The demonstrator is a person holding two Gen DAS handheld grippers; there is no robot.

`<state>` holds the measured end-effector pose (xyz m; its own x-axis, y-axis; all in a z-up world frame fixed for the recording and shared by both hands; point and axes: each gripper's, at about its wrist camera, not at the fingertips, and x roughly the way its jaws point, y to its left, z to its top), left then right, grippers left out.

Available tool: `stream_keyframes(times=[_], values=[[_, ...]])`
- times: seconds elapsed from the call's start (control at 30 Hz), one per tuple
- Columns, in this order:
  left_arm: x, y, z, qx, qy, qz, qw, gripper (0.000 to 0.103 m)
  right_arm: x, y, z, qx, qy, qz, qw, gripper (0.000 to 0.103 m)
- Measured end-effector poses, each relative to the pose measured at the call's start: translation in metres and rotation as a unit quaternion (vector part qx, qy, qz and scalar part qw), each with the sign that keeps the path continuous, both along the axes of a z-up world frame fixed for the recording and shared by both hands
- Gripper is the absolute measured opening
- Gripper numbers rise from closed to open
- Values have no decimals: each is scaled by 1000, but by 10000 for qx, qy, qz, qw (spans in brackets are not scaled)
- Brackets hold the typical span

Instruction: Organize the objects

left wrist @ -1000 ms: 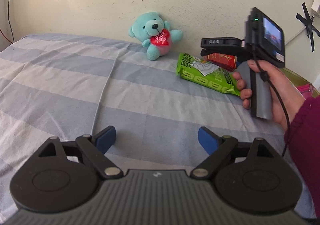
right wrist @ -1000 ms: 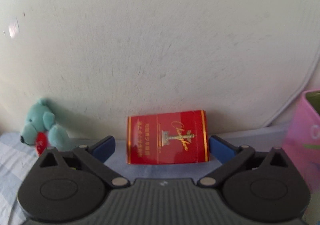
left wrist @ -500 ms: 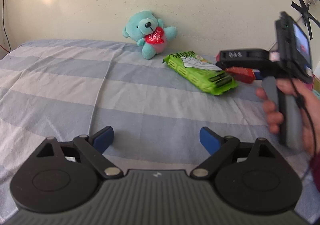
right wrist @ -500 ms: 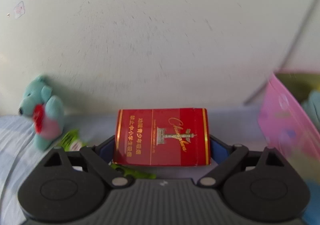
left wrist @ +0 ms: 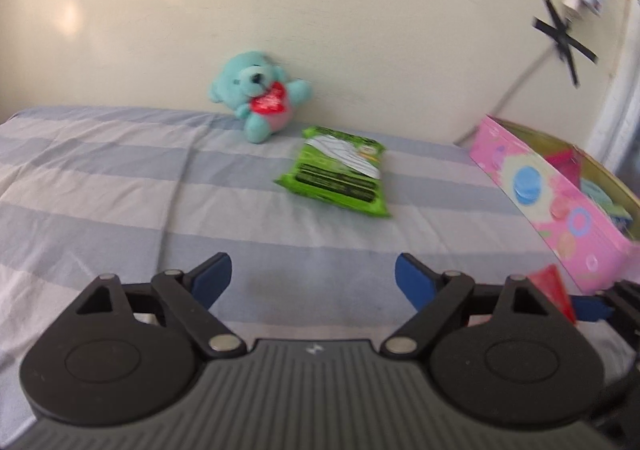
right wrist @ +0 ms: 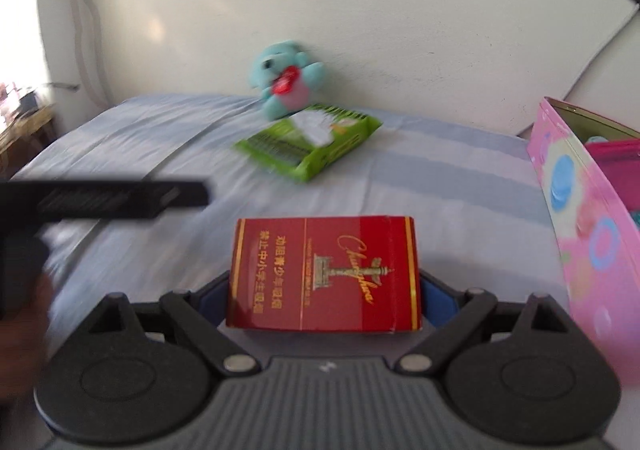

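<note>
My right gripper had lifted the red pack off the bed, clenched; the pink box sat at 2 o'clock. My left gripper hung released.

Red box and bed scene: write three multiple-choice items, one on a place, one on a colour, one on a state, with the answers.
1. Where is the green packet?
A. inside the pink box
B. on the striped bedsheet, beside the teddy bear
C. in the left gripper

2. What colour is the teddy bear?
A. turquoise
B. brown
C. white

3. What is the right gripper doing?
A. open, holding nothing
B. shut on the green packet
C. shut on the red box

Answers: B, it lies on the bedsheet; A, its fur is turquoise; C, the jaws press the box's two sides.
</note>
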<state>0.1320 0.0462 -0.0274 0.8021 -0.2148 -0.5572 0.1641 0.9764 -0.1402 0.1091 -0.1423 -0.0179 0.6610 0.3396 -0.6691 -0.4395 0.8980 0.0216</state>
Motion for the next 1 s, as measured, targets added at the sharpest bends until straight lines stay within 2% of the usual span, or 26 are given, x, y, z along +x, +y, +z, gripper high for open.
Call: stream_keyframes(times=[0.1,0.2,0.33,0.43,0.57,0.6,0.63,0.73,0.83,0.9,1.0], values=[[-8,-7,-1,-76,49,-319,9994,88,-45,-14,2,-337,-288,95,9990,94],[-20,-11,1,-235,189,-427,9986,87,-77,-34,0,-427,-386,-158,9982,100],[-56,-13,14,-518,48,-608,9968,86,-104,-68,7,149,-508,-262,9983,103],[-81,-19,16,-791,257,-971,9918,78,-116,-92,13,585,-510,-242,9967,103],[-101,-34,18,-975,473,-1393,9843,74,-122,-123,14,1165,-408,-309,9919,102],[-106,-38,18,-953,469,-1461,9835,71,-120,-127,13,1208,-386,-333,9914,101],[-110,-43,19,-906,454,-1534,9829,67,-117,-129,12,1192,-368,-351,9916,94],[-115,-56,18,-705,390,-1656,9829,67,-109,-136,12,1217,-262,-393,9914,80],[-104,-66,11,-582,582,-1559,9843,62,-97,-141,10,1231,-183,-414,9914,64],[-96,-65,6,-670,797,-1468,9837,62,-89,-142,7,1212,-92,-369,9919,60],[-87,-64,2,-903,1068,-1448,9795,62,-84,-137,9,1243,-128,-102,9921,60]])
